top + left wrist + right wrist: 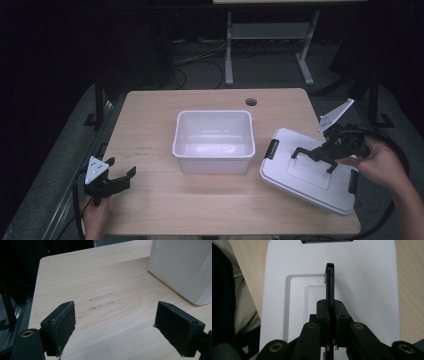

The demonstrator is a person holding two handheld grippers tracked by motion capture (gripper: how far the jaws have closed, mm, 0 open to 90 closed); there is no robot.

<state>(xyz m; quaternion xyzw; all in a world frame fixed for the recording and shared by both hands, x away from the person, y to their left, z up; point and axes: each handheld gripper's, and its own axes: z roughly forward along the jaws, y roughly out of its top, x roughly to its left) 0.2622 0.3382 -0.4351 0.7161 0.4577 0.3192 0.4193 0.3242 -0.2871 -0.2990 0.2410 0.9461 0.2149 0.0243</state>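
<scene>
An empty white bin (214,141) stands open in the middle of the wooden table (150,115). Its white lid (295,180) lies askew at the table's right front, with a black latch (272,148) at each end. My right gripper (325,150) is over the lid, shut on the lid's thin black handle (312,154). In the right gripper view the jaws (330,302) pinch that handle (330,280) edge-on above the lid (367,277). My left gripper (122,177) hovers open at the table's left front. Bare wood shows between its pads (115,312), with the bin (182,267) off to the right.
A round cable hole (251,102) sits near the table's far edge. Behind the table stand a dark floor with cables and a white desk frame (229,50). The lid's near corner reaches the table's right front edge.
</scene>
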